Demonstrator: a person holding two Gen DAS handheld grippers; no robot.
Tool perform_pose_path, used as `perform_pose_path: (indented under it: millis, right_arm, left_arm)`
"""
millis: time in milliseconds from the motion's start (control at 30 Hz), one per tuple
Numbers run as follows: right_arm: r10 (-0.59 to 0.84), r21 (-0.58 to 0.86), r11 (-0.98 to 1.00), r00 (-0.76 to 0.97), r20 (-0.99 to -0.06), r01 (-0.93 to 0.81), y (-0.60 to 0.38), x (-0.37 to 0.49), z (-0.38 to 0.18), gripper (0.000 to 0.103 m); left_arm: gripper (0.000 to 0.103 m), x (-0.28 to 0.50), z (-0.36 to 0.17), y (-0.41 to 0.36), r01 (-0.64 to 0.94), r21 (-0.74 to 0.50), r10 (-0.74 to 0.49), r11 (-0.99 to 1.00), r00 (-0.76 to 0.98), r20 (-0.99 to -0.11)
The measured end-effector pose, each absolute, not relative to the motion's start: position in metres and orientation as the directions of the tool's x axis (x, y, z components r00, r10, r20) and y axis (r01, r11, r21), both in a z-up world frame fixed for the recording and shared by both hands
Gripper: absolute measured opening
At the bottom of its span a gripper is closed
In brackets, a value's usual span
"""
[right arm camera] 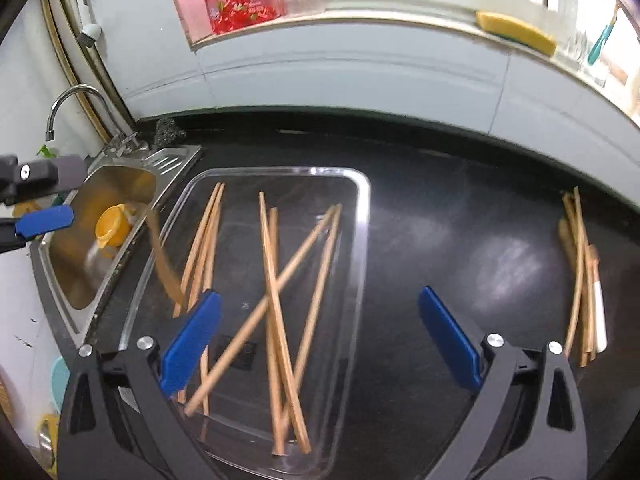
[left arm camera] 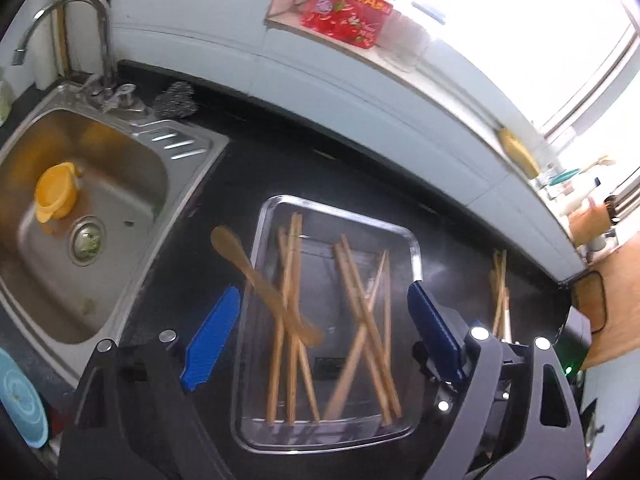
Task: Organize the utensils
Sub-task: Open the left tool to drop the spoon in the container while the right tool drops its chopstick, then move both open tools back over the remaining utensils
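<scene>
Both claws stand apart and grip nothing: the left claw [left arm camera: 320, 332] hangs over the tray [left arm camera: 416, 248], where a blurred wooden spoon [left arm camera: 264, 288] lies across or above the chopsticks [left arm camera: 360, 312] (which of the two I cannot tell), and the right claw [right arm camera: 320, 340] hangs over the tray's near right side. Much of the sorting looks done. A small pile [right arm camera: 580, 276] of utensils waits on the dark surface [right arm camera: 460, 200], well apart to the right.

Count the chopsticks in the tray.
About 7. Three are bunched along the tray's sink side, and four cross at its middle. The right gripper's finger and a blurred spatula cover part of the bunch, so another may be hidden.
</scene>
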State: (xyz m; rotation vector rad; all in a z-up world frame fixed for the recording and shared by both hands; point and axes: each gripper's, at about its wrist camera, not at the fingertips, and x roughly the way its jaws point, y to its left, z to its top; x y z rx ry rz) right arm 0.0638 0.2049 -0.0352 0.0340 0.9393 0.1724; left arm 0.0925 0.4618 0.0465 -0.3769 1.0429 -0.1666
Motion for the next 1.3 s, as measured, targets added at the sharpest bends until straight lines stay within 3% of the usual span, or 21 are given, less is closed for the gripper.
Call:
perform_pose_path:
  millis: [533,633,767,1067,1300]
  right_arm:
    - [0.119,0.142,0.990,0.601,-0.791,-0.009,0.121,0.040,-0.024,0.095]
    - [0.093,0.130,0.991,0.597,-0.797,0.019,0.099,0.034,-0.027,0.096]
    - [0.050,0.109,0.992,0.578,-0.815,0.069,0.059,0.020,-0.036,0.096]
    - [-0.099,0.073,0.953,0.534,-0.840,0.293,-0.067,-0.018,-0.048,0.096]
    - [-0.168,0.034,0.932,0.512,-0.842,0.361,-0.134,-0.030,-0.050,0.096]
  left_arm:
    - [0.084,0.104,0.043,0.387,0.044,-0.445,-0.414,0.895,0.453,-0.789]
    - [0.084,0.101,0.044,0.357,0.096,-0.410,-0.408,0.907,0.436,-0.802]
    - [0.093,0.099,0.045,0.313,0.160,-0.366,-0.398,0.917,0.421,-0.815]
    - [0.094,0.103,0.029,0.193,0.308,-0.202,-0.321,0.930,0.409,-0.854]
    - [0.094,0.102,-0.017,0.100,0.440,-0.081,-0.251,0.894,0.343,-0.905]
